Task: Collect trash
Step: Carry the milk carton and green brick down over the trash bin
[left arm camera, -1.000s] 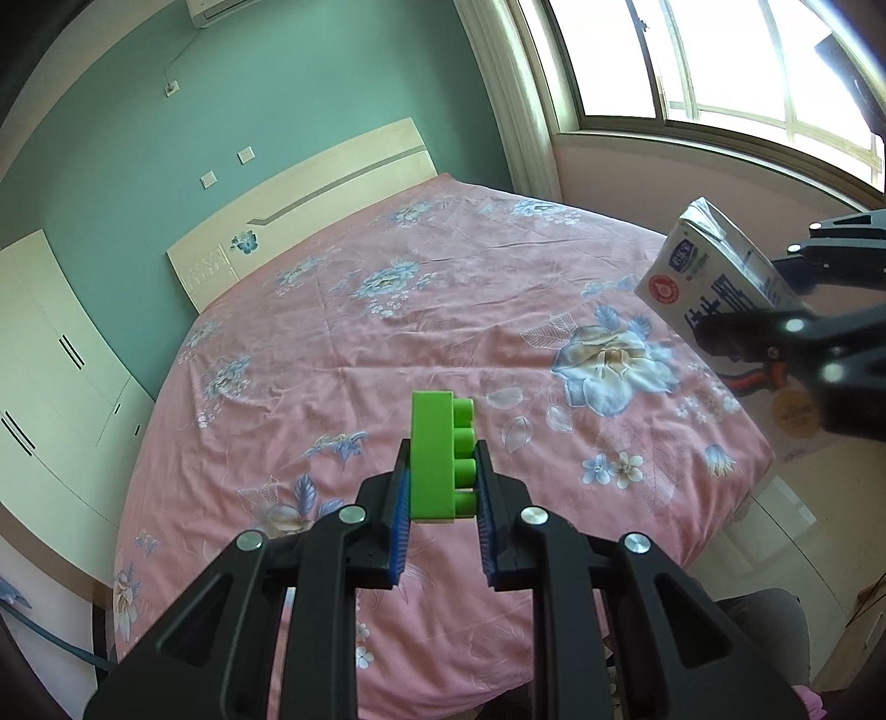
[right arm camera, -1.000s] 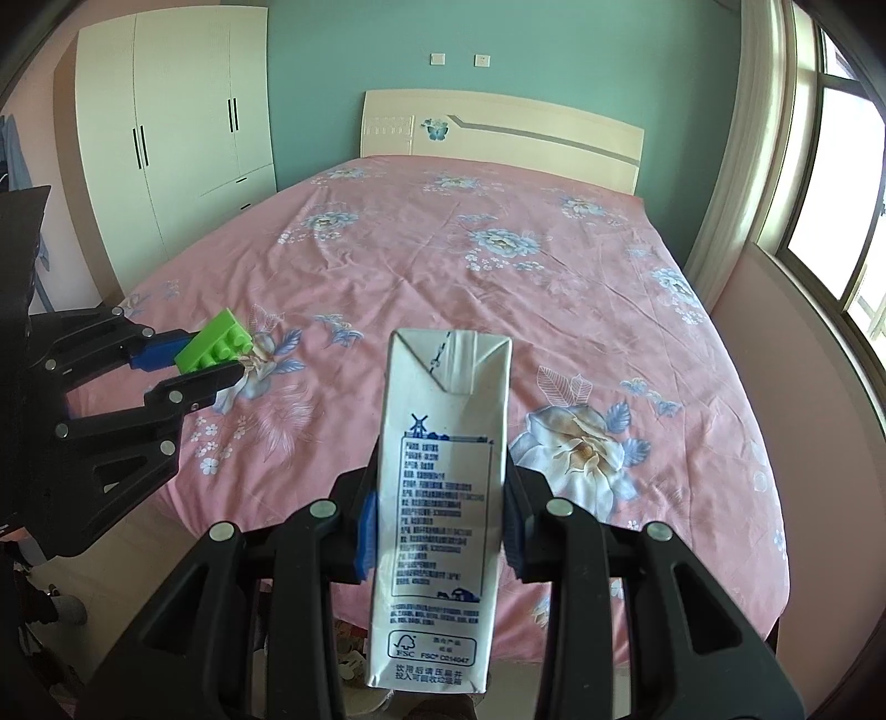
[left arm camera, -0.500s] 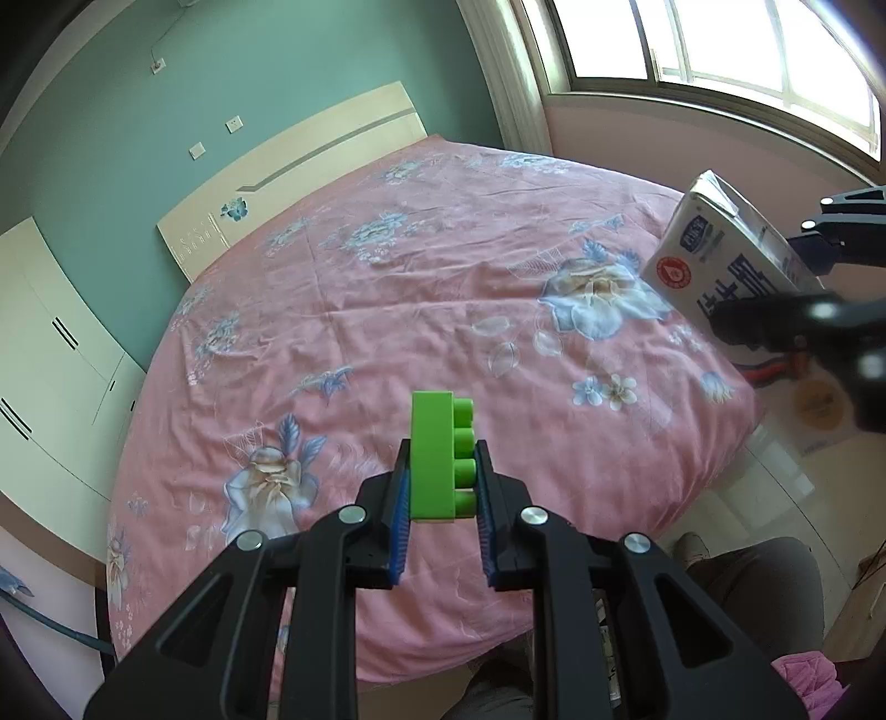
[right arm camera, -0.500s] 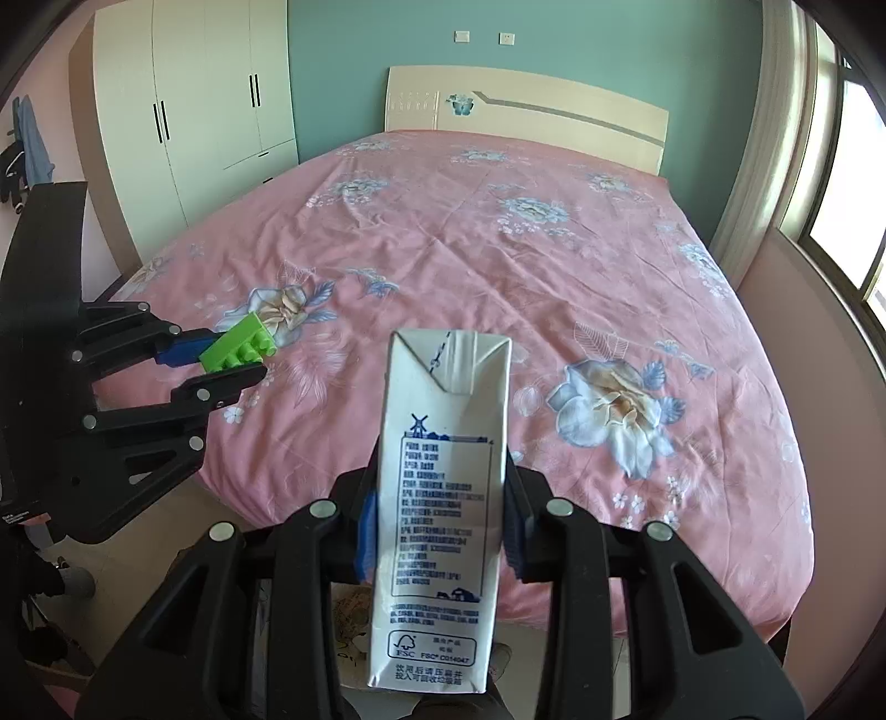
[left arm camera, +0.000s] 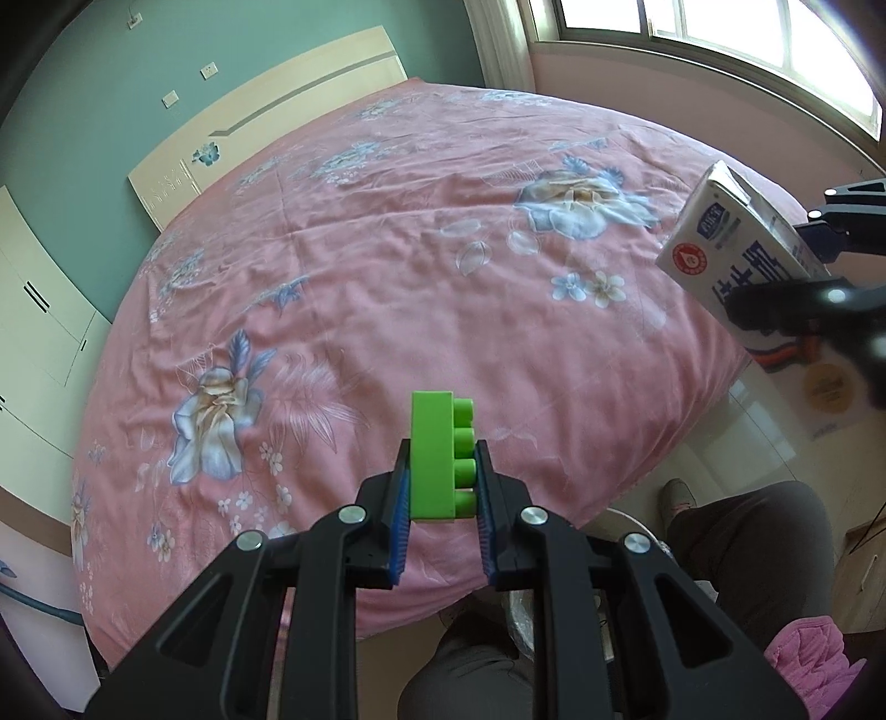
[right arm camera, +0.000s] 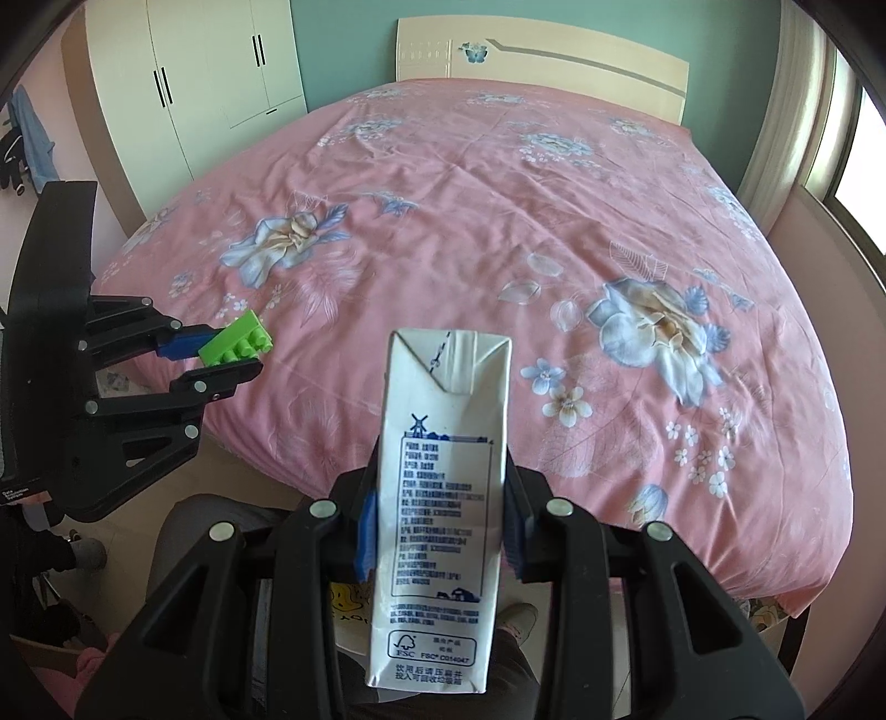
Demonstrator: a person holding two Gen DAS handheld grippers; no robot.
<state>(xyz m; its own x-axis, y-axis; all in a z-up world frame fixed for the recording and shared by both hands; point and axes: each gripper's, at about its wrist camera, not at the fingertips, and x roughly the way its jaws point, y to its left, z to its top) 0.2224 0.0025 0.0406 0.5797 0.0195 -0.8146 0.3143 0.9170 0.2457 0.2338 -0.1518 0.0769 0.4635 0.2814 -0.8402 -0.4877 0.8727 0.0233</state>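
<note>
My left gripper (left arm camera: 442, 471) is shut on a green toy brick (left arm camera: 440, 454), studs facing right, held in the air over the foot edge of a pink floral bed (left arm camera: 387, 249). My right gripper (right arm camera: 440, 498) is shut on a white milk carton (right arm camera: 443, 498) with blue print, upright between its blue pads. In the left wrist view the carton (left arm camera: 736, 249) and the right gripper (left arm camera: 797, 277) show at the far right. The right wrist view has the left gripper (right arm camera: 221, 360) with the brick (right arm camera: 235, 346) at the left.
The bed (right arm camera: 526, 221) fills most of both views, with a cream headboard (right arm camera: 542, 55) at the far wall. White wardrobes (right arm camera: 194, 72) stand to the left, a window (left arm camera: 692, 33) to the right. A person's grey-trousered legs (left arm camera: 747, 554) and a shoe (left arm camera: 678, 493) are below the grippers, on the floor.
Both grippers have dropped lower and tipped further down, still holding the brick and the carton. The bed's foot edge and the person's legs have come into view below them.
</note>
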